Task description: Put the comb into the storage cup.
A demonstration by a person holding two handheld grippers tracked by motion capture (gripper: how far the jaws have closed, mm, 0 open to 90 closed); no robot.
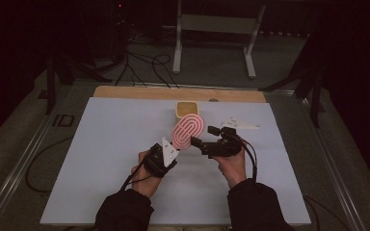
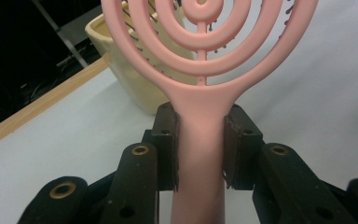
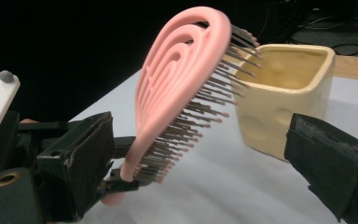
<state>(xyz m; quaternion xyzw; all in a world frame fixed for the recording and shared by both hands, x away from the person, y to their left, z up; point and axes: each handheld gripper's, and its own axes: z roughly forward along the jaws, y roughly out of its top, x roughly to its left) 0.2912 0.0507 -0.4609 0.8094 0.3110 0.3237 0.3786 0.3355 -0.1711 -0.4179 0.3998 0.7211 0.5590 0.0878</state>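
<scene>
Pink hairbrush [image 1: 188,131]: oval head of concentric loops joined by a central rib, open between the loops; dark bristles with small ball tips on 1 face; plain solid handle. The left gripper [image 2: 200,144] has its 2 pads pressed on either side of the handle just below the head, jaws only partly apart, handle filling the gap. The head rises up and away from those jaws, off the table.

In the right gripper view the bristle face points toward the right gripper [image 3: 205,158], whose 2 jaws stand wide apart with nothing between the pads. The brush sits toward its left jaw, with the left gripper's jaws behind and below the head. In the high view the right gripper [image 1: 207,139] sits just beside the brush head, on its right.

A cream square cup [image 1: 188,109], glazed, dimpled on 1 wall, stands just beyond the brush head, farther from both grippers.

Surface: pale blue-white sheet [image 1: 111,159] over a table with a wooden strip [image 1: 139,92] along the far edge. Room dark; grey floor, cables [image 1: 144,65], a white frame stand [image 1: 217,33] behind the table.

Count: 1 hairbrush, 1 cup, 2 grippers, 2 hands in dark sleeves [image 1: 125,211].
</scene>
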